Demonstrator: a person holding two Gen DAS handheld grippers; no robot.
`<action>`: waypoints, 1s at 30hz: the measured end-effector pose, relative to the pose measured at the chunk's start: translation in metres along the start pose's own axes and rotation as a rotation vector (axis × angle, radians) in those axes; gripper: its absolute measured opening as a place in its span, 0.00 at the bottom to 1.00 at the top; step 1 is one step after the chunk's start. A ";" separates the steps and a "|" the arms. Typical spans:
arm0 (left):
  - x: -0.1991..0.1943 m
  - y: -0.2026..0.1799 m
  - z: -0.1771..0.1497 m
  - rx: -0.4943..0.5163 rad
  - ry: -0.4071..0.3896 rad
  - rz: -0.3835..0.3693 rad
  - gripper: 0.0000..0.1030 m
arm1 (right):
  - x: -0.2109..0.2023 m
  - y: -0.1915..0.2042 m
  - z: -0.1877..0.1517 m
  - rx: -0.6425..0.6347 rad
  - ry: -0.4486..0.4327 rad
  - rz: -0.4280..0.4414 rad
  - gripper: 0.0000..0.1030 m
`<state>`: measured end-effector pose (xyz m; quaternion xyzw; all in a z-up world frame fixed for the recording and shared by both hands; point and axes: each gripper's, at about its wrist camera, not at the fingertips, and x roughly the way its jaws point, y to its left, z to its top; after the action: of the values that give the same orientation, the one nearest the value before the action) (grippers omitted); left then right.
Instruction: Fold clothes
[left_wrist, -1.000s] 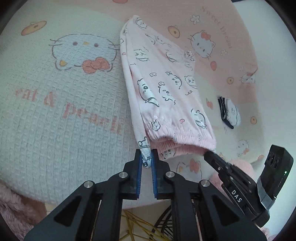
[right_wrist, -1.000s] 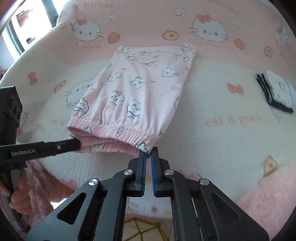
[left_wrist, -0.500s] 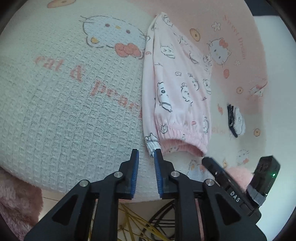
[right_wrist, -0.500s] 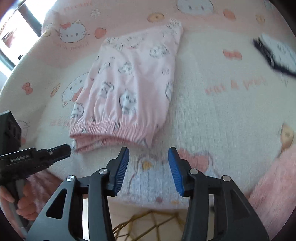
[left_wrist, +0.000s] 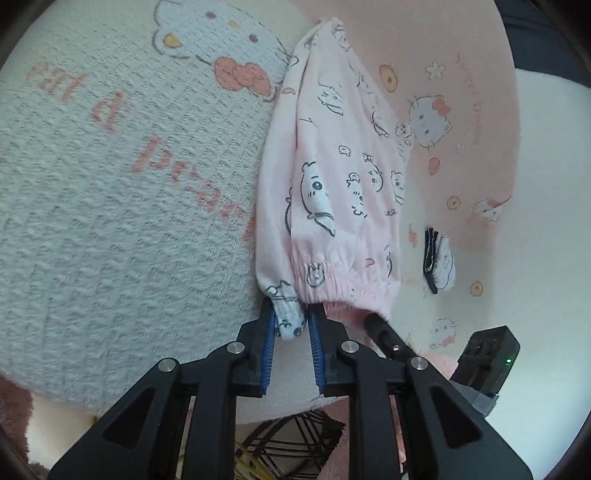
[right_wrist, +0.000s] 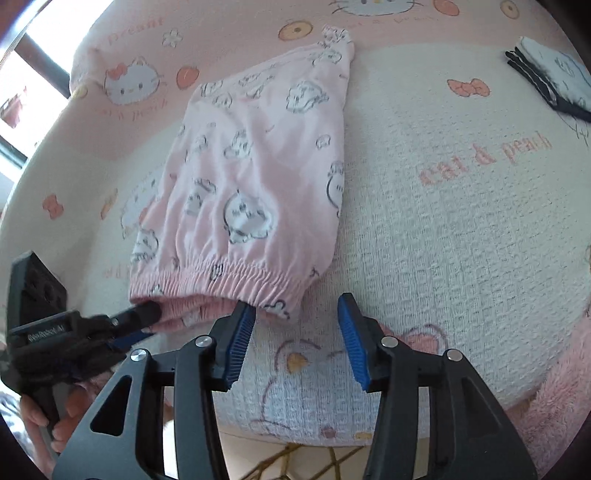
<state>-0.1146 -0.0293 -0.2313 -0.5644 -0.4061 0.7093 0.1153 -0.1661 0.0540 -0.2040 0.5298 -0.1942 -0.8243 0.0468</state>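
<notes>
Pink pyjama trousers with a white animal print lie folded on the cat-print blanket, elastic waistband towards me. My left gripper is open; the waistband's left corner hangs loosely between its blue pads. In the right wrist view the same trousers lie flat. My right gripper stands wide open, and the waistband's right corner sits just at its left fingertip. Each view shows the other gripper's finger at the opposite corner.
A small folded black-and-white garment lies at the far right of the blanket. The blanket's front edge drops off just below the grippers, with a black wire frame on the floor. A person's hand holds the left gripper's handle.
Both grippers were shut on the waistband corners, then let go. The right one opened wide. The left one opened slightly, backed off, then slid forward around its corner.
</notes>
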 end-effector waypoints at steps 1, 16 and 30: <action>0.002 0.000 0.000 -0.003 -0.004 -0.001 0.18 | -0.001 -0.001 0.003 0.009 -0.010 -0.002 0.46; 0.000 -0.028 -0.006 0.129 -0.068 0.113 0.11 | 0.005 0.051 -0.027 -0.321 -0.046 -0.183 0.05; -0.023 -0.034 -0.026 0.180 -0.023 0.075 0.07 | -0.069 0.053 -0.045 -0.330 -0.139 -0.139 0.03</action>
<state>-0.0940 -0.0102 -0.1922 -0.5585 -0.3207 0.7532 0.1339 -0.1026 0.0123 -0.1415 0.4686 -0.0222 -0.8809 0.0624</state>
